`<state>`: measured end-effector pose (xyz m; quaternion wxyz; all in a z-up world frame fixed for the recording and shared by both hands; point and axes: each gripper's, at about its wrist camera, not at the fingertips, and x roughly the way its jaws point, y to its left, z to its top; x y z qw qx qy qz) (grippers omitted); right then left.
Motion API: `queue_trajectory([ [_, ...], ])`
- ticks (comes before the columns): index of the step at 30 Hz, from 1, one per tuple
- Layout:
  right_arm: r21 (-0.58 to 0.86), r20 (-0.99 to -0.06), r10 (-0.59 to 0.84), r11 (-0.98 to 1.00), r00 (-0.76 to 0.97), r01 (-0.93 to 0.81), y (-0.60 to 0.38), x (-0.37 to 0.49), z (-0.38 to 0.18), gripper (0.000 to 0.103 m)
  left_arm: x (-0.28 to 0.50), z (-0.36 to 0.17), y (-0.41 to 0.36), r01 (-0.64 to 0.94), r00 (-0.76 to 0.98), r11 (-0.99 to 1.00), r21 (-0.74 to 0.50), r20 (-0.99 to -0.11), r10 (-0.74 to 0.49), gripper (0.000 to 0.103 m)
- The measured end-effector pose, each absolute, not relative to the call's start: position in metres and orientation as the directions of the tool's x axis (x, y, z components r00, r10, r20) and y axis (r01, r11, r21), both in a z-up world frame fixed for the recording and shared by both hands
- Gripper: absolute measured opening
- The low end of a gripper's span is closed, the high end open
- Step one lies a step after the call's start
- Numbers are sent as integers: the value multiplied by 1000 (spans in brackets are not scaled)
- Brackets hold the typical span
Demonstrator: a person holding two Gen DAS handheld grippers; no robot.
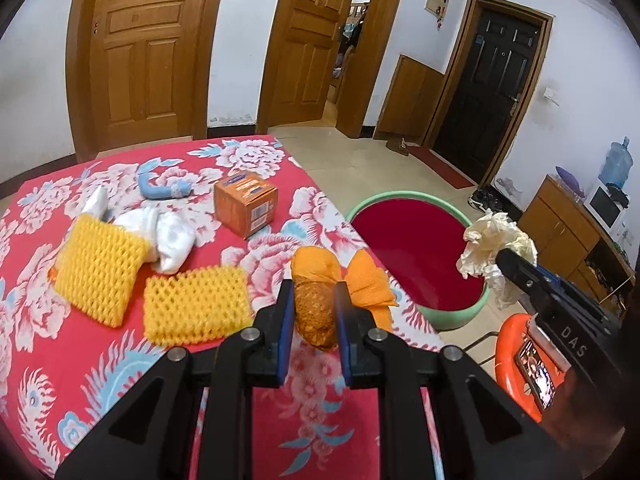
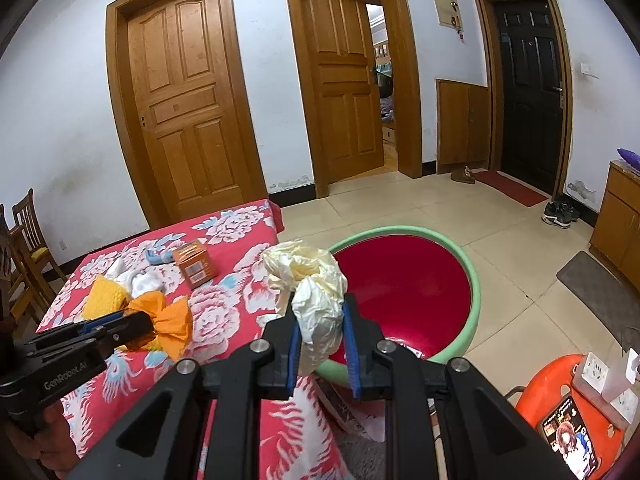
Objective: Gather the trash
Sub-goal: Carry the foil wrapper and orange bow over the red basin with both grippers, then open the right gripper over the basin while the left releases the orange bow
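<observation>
My left gripper [image 1: 314, 292] is shut on an orange paper wad [image 1: 320, 292], held above the table's right edge; it also shows in the right wrist view [image 2: 168, 318]. My right gripper [image 2: 320, 314] is shut on a crumpled cream paper wad [image 2: 308, 280], held beside the green-rimmed red basin [image 2: 404, 292] on the floor; the wad also shows in the left wrist view [image 1: 496, 240]. On the red floral tablecloth [image 1: 120, 360] lie two yellow foam nets [image 1: 196, 306], a white cloth [image 1: 168, 236], a blue tube [image 1: 164, 190] and an orange box [image 1: 246, 204].
An orange stool [image 2: 560, 400] with a phone and a power strip stands at the lower right. Wooden doors, a dark door and a low cabinet [image 2: 620, 220] line the walls. Wooden chairs [image 2: 24, 248] stand left of the table.
</observation>
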<state>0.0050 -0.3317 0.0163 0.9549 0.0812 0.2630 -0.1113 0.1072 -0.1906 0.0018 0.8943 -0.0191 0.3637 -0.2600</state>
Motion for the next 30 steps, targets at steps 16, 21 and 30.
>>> queue_trajectory([
  [16,112,-535,-185,951,824,287,-377,36,5,21,144,-2,-262,519,558,824,-227,-640,-528,19],
  [21,105,-533,-228,938,815,331,-397,43,3,21,156,-5,-294,553,535,805,-216,-648,-542,19],
  [30,65,-551,-274,927,788,368,-421,49,-10,21,160,-14,-330,601,531,782,-163,-650,-544,19],
])
